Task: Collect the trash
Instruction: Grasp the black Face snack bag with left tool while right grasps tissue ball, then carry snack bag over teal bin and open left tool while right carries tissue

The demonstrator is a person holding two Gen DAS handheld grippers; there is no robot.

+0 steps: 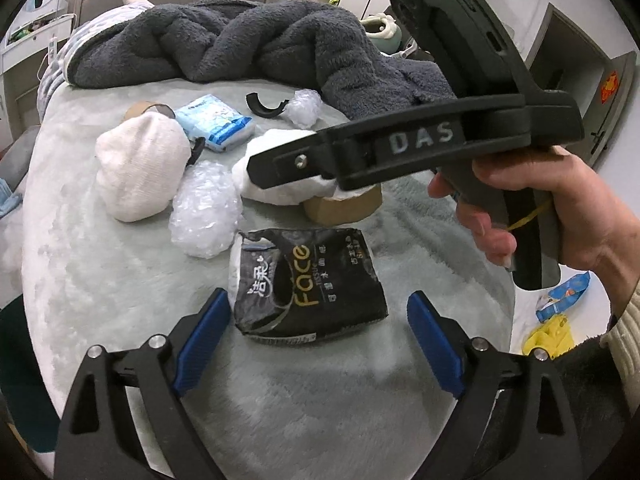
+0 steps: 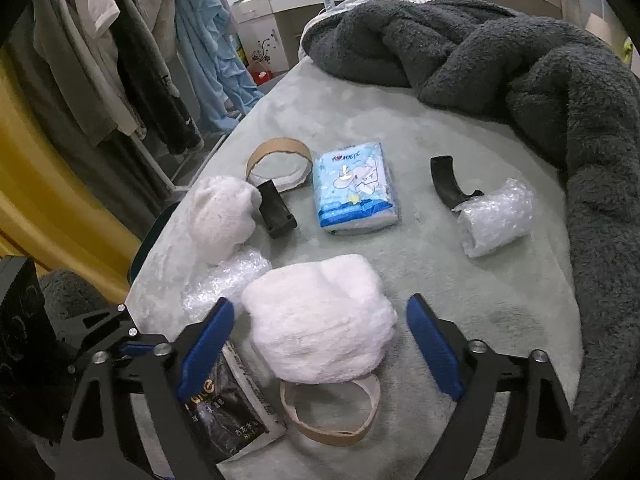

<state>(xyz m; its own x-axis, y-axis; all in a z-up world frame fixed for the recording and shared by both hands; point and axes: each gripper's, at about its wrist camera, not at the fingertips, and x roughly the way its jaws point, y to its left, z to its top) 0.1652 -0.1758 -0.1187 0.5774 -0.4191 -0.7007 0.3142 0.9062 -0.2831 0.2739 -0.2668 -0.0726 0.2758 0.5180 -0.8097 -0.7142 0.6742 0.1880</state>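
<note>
Bed edge, left: the pale green bed cover [image 2: 440, 280] ends at a curved edge, with a rack of hanging clothes [image 2: 120, 60] beyond it across a strip of floor.
White wad, left: a crumpled white wad [image 2: 222, 218] lies near that edge, touching a short black block [image 2: 276, 212].
Cardboard ring, far: a tan ring [image 2: 280, 148] lies flat behind the block; nothing shows inside it but bed cover.
Bubble wrap, middle: a clear crumple [image 2: 224, 280] sits between the left wad and the large white wad [image 2: 320, 320].
Left gripper: the left gripper [image 1: 318, 320] hovers low with its blue pads [image 1: 204, 340] spread wide, holding nothing; the black tissue pack [image 1: 308, 284] lies between and just ahead of the tips.
Right gripper: the right gripper [image 2: 320, 340] is spread wide and empty, its pads on either side of the large white wad without touching it.
Cardboard ring, near: a second tan ring [image 2: 332, 420] lies partly under the large wad, beside the black pack.
Blue tissue pack: a sealed blue pack [image 2: 354, 188] lies flat mid-bed with bare cover around it.
Black curved piece: a curved black part [image 2: 448, 188] touches a roll of bubble wrap [image 2: 496, 216].
Blanket, right: a heaped dark grey blanket [image 2: 520, 72] walls in the far and right sides.
Open room: bare cover lies right of the large wad, up to the blanket.
</note>
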